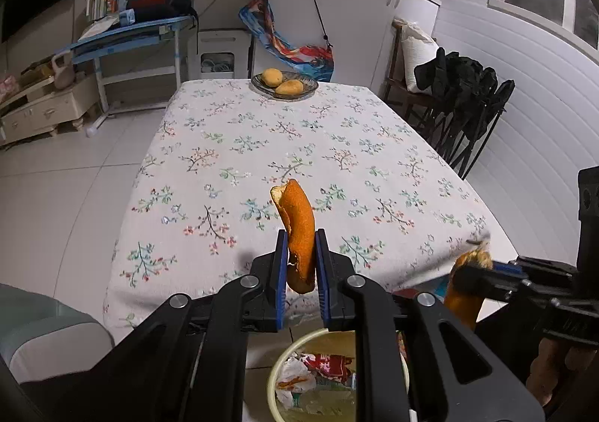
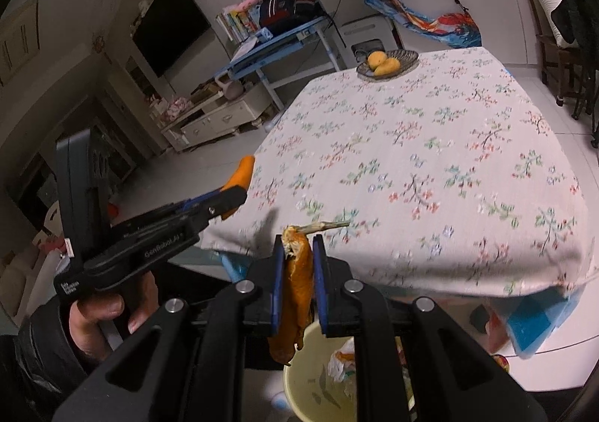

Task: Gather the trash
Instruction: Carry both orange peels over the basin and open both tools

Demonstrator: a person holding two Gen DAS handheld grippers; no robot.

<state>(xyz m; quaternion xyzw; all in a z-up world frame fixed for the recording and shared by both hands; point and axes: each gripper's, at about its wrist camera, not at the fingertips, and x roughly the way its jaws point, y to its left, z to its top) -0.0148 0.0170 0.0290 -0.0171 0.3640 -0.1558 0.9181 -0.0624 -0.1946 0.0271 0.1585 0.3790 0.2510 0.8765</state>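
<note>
Over the bin (image 1: 277, 366) by the near edge of the table (image 1: 262, 145), you hold two bits of fruit peel up off the cloth, so I think they are about to be dropped in. Your left gripper (image 1: 301, 257) is nearly closed, pinching a curved orange peel (image 1: 297, 219) that sticks up between its blue pads. Your right gripper (image 2: 297, 257) is nearly closed too, squeezing a longer peel (image 2: 295, 294) with a stalk, which hangs down just above the bin's rim. Both peels sit tight between the pads.
</note>
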